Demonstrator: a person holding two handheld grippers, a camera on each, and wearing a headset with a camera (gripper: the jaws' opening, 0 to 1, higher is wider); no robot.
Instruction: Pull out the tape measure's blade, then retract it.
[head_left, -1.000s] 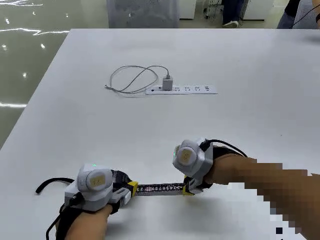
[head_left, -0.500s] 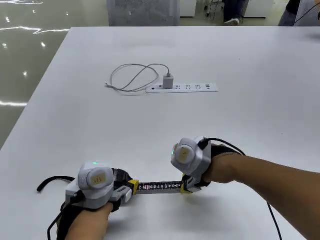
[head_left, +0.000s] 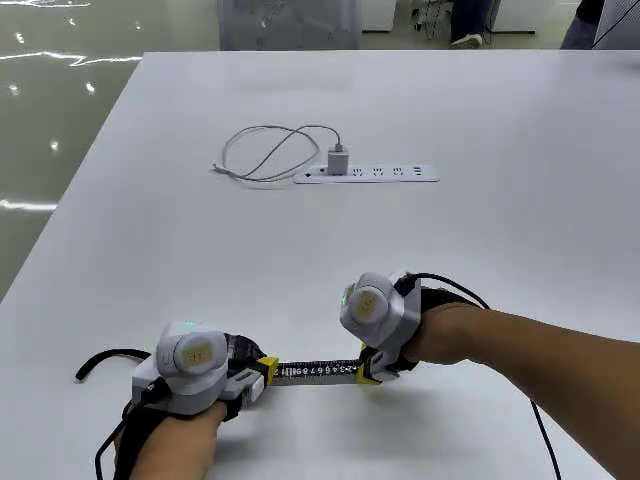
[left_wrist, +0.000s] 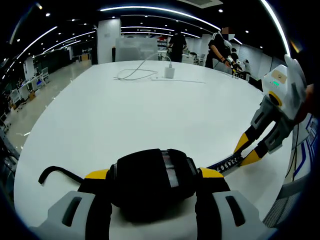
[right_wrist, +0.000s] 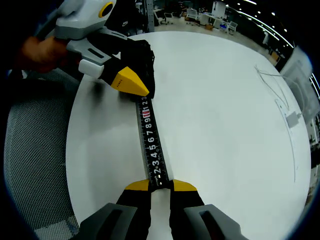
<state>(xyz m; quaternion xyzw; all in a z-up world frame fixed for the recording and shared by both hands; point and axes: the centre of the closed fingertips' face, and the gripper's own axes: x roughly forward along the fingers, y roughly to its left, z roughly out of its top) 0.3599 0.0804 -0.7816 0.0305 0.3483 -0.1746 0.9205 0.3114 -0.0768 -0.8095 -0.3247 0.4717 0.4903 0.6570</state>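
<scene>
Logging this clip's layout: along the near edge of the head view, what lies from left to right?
Black strap → left gripper clamping the tape measure case → blade → right gripper → person's forearm.

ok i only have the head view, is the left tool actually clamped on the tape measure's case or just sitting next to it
observer: clamped. The left gripper view has the left tool shut on the black case, with a yellow tip on each side.
operator: and what's the right tool pinching
observer: in the right gripper view the right tool is shut on the very end of the blade, just below the 2 mark.
operator: how far out is the print
observer: the digits climb from 2 past a red 10, then a couple more before the case mouth.
</scene>
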